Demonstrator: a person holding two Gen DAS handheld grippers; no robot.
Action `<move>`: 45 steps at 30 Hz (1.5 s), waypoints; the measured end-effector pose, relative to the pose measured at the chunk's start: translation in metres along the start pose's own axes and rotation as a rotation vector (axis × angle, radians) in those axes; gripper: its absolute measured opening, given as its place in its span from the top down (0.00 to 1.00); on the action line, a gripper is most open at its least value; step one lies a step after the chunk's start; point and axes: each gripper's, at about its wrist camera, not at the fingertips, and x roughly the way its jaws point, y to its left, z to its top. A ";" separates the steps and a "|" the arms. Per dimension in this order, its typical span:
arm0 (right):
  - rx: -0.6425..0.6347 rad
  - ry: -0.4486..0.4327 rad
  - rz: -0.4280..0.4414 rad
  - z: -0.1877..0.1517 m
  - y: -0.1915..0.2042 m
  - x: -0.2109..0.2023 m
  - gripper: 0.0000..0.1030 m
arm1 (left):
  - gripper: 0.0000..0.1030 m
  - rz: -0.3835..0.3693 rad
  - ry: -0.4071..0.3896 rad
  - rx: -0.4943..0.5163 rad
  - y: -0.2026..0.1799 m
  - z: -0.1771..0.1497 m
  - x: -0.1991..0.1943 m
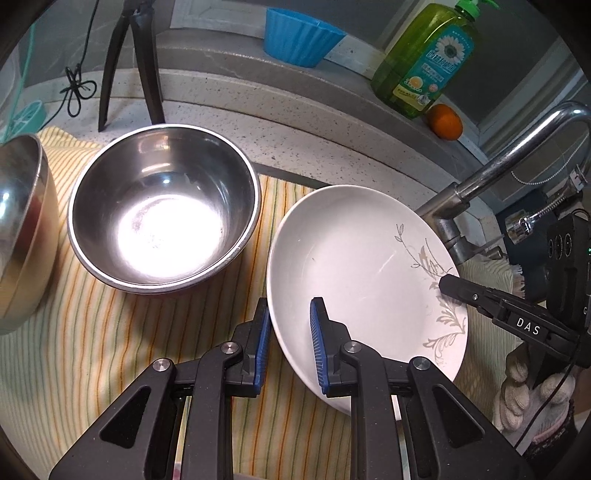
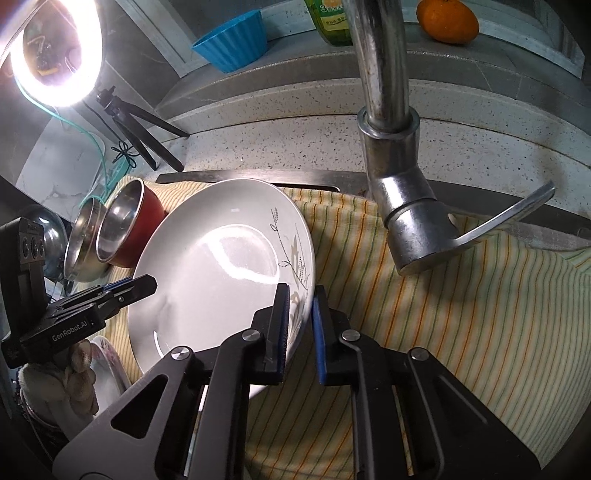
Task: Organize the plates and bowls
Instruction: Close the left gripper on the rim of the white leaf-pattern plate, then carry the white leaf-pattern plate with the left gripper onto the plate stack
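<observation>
Second steel bowl [image 1: 20,229] cut off by left edge of left wrist view. Faucet [image 2: 388,147] spout runs out of frame top. Soap bottle [image 2: 328,22] mostly cropped; patterned dish [image 2: 107,363] half hidden behind gloved hand [image 2: 59,387].

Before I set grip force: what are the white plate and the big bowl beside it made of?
White plate: likely glazed ceramic, glossy with a printed grey leaf motif. Big bowl: looks like stainless steel, with a mirror-like glare inside and a rolled rim.

Black left claw [image 1: 288,345] with ribbed blue pads [image 1: 317,347], silver pivot screws, right claw [image 2: 300,328] alike, knitted off-white glove [image 1: 524,391]
</observation>
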 end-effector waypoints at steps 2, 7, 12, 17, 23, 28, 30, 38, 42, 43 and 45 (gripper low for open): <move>-0.004 -0.013 -0.005 -0.001 0.001 -0.005 0.88 | 0.81 -0.001 -0.012 0.008 -0.001 0.000 -0.005; 0.016 -0.042 0.001 -0.006 0.005 -0.021 0.88 | 0.81 -0.033 -0.043 0.026 0.000 0.000 -0.025; 0.026 -0.088 -0.007 -0.016 0.023 -0.047 0.88 | 0.81 -0.064 -0.073 0.058 0.005 -0.004 -0.051; 0.037 -0.141 -0.019 -0.032 0.051 -0.071 0.88 | 0.81 -0.099 -0.085 0.101 0.016 -0.014 -0.080; 0.053 -0.175 -0.033 -0.059 0.097 -0.090 0.88 | 0.81 -0.123 -0.087 0.142 0.035 -0.028 -0.110; 0.056 -0.187 -0.036 -0.086 0.134 -0.097 0.88 | 0.81 -0.130 -0.078 0.165 0.056 -0.040 -0.128; 0.063 -0.186 -0.035 -0.095 0.146 -0.096 0.88 | 0.81 -0.130 -0.072 0.176 0.063 -0.046 -0.133; 0.093 -0.139 -0.048 -0.148 0.178 -0.083 0.88 | 0.81 -0.126 -0.024 0.218 0.086 -0.078 -0.144; 0.123 -0.100 -0.054 -0.174 0.183 -0.069 0.88 | 0.81 -0.118 0.015 0.234 0.094 -0.096 -0.139; 0.127 -0.091 -0.058 -0.179 0.183 -0.066 0.88 | 0.81 -0.115 0.020 0.239 0.096 -0.099 -0.138; 0.127 -0.073 -0.071 -0.190 0.186 -0.058 0.88 | 0.81 -0.109 0.030 0.245 0.099 -0.104 -0.135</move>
